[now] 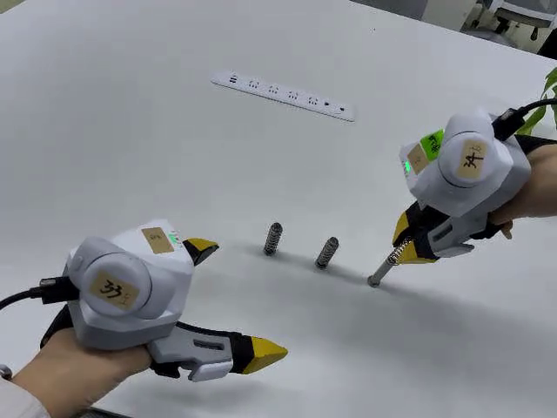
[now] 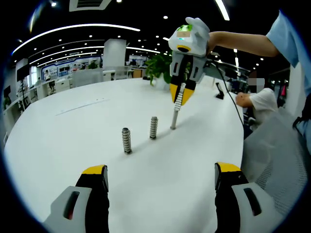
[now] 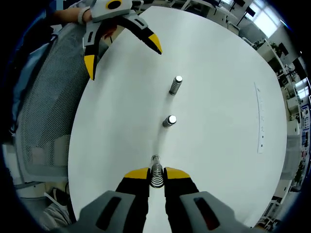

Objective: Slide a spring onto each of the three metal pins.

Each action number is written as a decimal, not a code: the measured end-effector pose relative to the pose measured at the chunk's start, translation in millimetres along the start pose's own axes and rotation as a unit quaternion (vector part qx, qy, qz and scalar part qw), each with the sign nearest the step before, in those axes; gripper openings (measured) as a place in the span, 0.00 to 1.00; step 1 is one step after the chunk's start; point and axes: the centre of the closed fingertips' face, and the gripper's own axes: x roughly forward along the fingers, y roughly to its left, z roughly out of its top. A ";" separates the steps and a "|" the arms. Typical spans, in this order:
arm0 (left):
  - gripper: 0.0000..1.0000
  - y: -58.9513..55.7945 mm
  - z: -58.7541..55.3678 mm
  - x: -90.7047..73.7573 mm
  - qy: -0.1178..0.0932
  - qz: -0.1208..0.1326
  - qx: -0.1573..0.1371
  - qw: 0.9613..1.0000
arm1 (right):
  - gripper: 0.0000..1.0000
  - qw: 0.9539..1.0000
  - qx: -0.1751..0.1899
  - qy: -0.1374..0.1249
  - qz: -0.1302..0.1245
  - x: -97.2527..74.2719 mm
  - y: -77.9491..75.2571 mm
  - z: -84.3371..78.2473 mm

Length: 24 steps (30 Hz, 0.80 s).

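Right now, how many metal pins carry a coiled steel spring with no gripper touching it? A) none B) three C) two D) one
C: the left sprung pin and the middle sprung pin stand free; the right gripper grips the third coiled spring on the last pin.

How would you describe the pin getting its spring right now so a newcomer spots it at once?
On the white table, nearer than the power strip, three pins stand in a row. Take the end pin under the right gripper, which is shut on a spring. Its lower shaft is bare metal; the middle pin and the far-end pin are spring-covered.
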 end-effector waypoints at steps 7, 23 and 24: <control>0.92 -0.7 -0.9 0.0 0.001 -0.002 0.000 1.000 | 0.12 1.000 0.005 0.001 0.002 0.7 -0.9 -0.8; 0.91 -1.3 -1.4 0.0 0.002 -0.003 -0.001 1.000 | 0.12 1.000 0.007 0.004 0.005 2.5 0.4 -2.7; 0.91 -1.2 -1.6 0.0 0.002 -0.003 -0.001 1.000 | 0.12 1.000 0.005 0.005 0.005 3.5 0.8 -2.8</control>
